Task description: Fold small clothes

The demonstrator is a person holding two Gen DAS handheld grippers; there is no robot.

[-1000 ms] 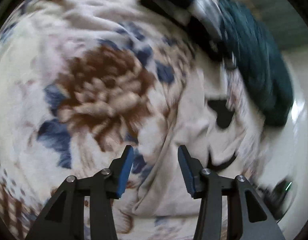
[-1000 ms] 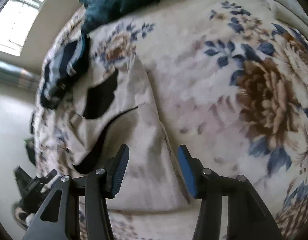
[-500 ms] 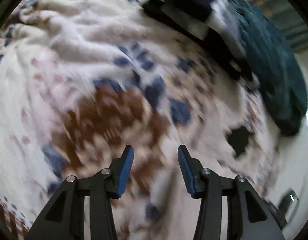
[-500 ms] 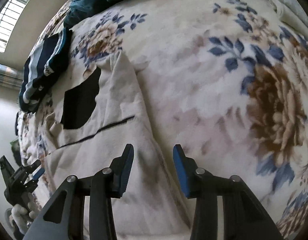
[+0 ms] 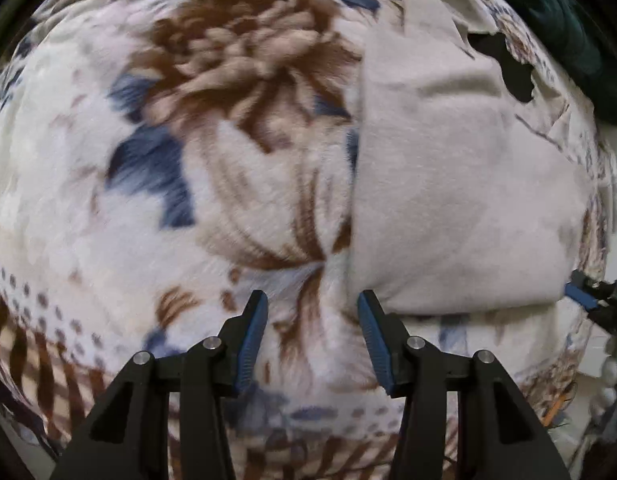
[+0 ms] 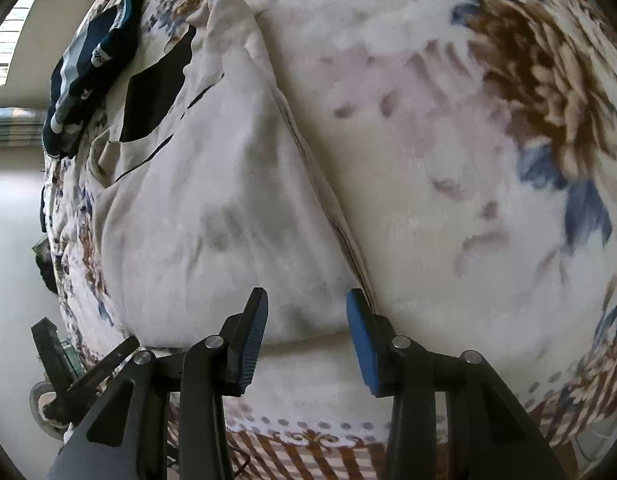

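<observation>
**Beige garment on floral blanket: both grippers at the near hem, fold not yet begun**

Step in hand: approach to the near hem, judged from the tools' places. Nothing is lifted and no fold shows yet.

- Beige garment [image 6: 228,216]: soft, matte knit, lying flat and slightly rumpled on the blanket, its near hem a rounded, padded edge. Dark openings and a thin dark trim line show at its far end. Faint grey smudges mark the cloth.
- Left gripper [image 5: 312,340]: jaws partly open, nothing between them but blanket pile. It hangs over the blanket just beside the garment's near left corner; its right pad [image 5: 372,332] looks to sit at the corner, though contact cannot be told.
- Right gripper [image 6: 304,332]: jaws have just been closing and now stand partly open, straddling the hem by the garment's right-hand corner. Cloth lies between the pads, which do not yet pinch it.
- Floral blanket [image 5: 120,240]: thick, fleecy plush, cream ground with brown blooms and blue leaves, checked border at the near edge.
- Striped navy cloth [image 6: 88,64] and dark teal fabric [image 5: 576,28]: bunched at the far end, apart from the work.

Next move, as a judgement: the left tool needs to shift onto the corner, both pairs of pads need to close on the hem alone rather than the pile beneath, then lift together and carry the edge toward the far end.
</observation>
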